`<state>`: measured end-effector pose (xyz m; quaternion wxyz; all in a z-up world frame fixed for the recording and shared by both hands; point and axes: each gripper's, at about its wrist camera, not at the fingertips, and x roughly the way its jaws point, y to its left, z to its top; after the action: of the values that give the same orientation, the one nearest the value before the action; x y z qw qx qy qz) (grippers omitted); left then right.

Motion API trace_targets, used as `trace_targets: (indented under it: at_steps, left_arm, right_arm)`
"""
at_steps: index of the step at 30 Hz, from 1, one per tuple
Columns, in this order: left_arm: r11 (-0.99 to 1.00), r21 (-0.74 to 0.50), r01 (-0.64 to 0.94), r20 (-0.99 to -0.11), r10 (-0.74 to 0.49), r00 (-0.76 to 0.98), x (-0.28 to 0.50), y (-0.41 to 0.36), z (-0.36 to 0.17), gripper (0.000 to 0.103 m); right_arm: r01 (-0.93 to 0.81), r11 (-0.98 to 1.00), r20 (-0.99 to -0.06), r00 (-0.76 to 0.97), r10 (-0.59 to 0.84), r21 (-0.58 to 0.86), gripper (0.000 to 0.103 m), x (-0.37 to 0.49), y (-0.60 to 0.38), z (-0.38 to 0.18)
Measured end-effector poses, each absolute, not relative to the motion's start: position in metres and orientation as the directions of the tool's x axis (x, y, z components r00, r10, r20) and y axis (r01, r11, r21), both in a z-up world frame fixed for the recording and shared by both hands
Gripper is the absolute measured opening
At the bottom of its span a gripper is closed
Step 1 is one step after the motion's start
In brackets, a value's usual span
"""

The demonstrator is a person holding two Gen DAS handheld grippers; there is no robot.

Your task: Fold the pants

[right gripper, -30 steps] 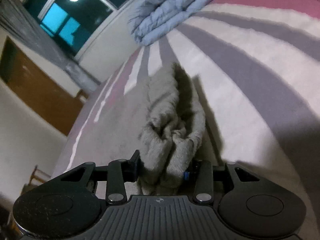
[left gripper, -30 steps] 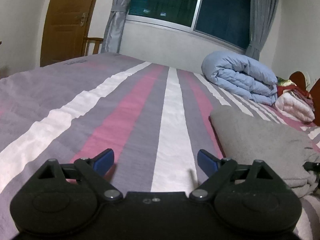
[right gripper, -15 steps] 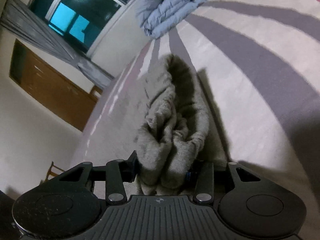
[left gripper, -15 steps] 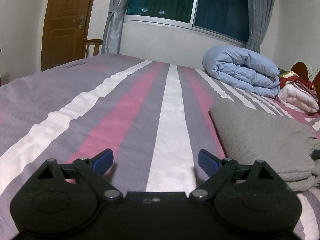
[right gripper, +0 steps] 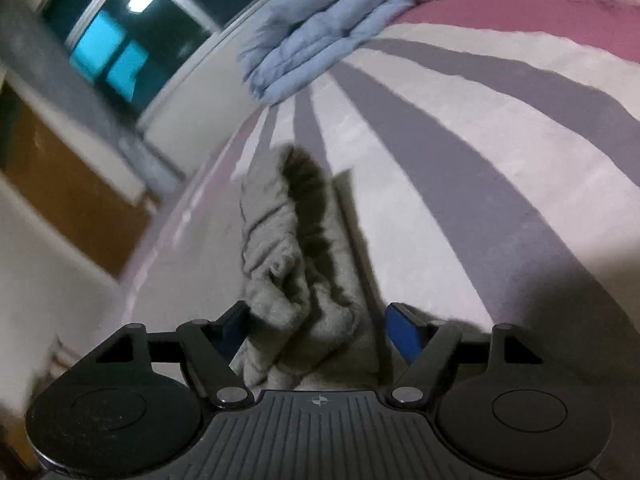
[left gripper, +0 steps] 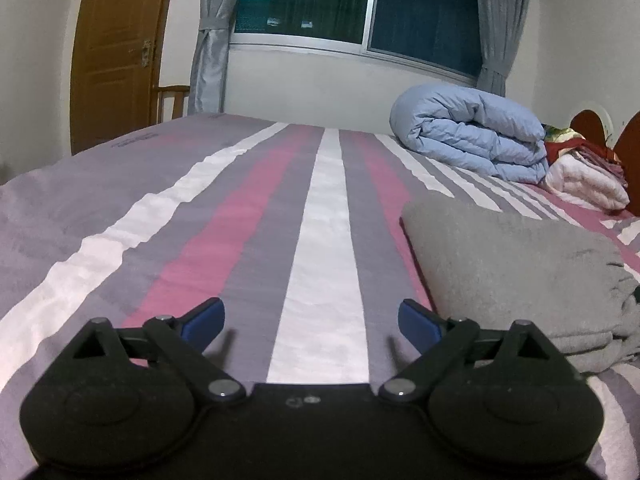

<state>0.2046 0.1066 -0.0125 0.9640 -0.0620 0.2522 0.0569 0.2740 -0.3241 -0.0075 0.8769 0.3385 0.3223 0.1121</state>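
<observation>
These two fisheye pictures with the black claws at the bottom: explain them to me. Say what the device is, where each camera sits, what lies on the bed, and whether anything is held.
No robot is here. A person carries a hand-held two-finger gripper in each hand, and each one has a camera looking forward along its blue-padded fingers.

The left wrist view shows the left gripper wide open over the striped bedspread, with nothing between its fingers. To its right lie the folded grey pants. Farther back sit a rolled blue quilt and more folded bedding beside it.

The right wrist view is tilted. The right gripper has just been opening: bunched grey pants fabric sits between its fingers, but the pad on the right side of the picture stands clear of the cloth, so the cloth looks released rather than held.
</observation>
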Motion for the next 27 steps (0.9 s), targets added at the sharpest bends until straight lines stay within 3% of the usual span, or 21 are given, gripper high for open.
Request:
trace_targets:
  at_steps: [5, 14, 16, 20, 23, 25, 27]
  left_arm:
    - [0.985, -0.1, -0.143, -0.496, 0.075, 0.865, 0.205, 0.107, -0.013, 0.088]
    - [0.984, -0.135, -0.115, -0.479, 0.037, 0.877, 0.203, 0.106, -0.008, 0.089]
    - [0.978, -0.192, -0.078, -0.447, -0.016, 0.894, 0.199, 0.103, -0.003, 0.09]
    - [0.981, -0.192, 0.014, -0.429, -0.096, 0.898, 0.201, 0.083, 0.001, 0.092]
    - [0.983, -0.178, 0.052, -0.455, -0.129, 0.881, 0.208, 0.071, -0.004, 0.091]
    - [0.994, -0.107, 0.014, -0.56, -0.072, 0.825, 0.22, 0.065, -0.018, 0.092]
    - [0.985, -0.173, -0.015, -0.603, -0.094, 0.792, 0.225, 0.076, -0.029, 0.094]
  right_arm:
    - [-0.068, 0.744, -0.398, 0.811, 0.43, 0.665, 0.073, 0.26, -0.316, 0.005]
    - [-0.035, 0.754, -0.444, 0.79, 0.423, 0.656, 0.073, 0.269, -0.311, 0.002]
    - [-0.031, 0.754, -0.45, 0.786, 0.424, 0.656, 0.073, 0.268, -0.312, 0.001]
    - [-0.033, 0.758, -0.454, 0.783, 0.425, 0.652, 0.073, 0.266, -0.313, 0.002]
    - [-0.035, 0.758, -0.456, 0.78, 0.428, 0.652, 0.074, 0.265, -0.313, 0.002]
    - [-0.036, 0.757, -0.459, 0.776, 0.433, 0.653, 0.074, 0.266, -0.314, 0.001]
    - [-0.028, 0.755, -0.473, 0.764, 0.439, 0.655, 0.074, 0.267, -0.315, -0.002]
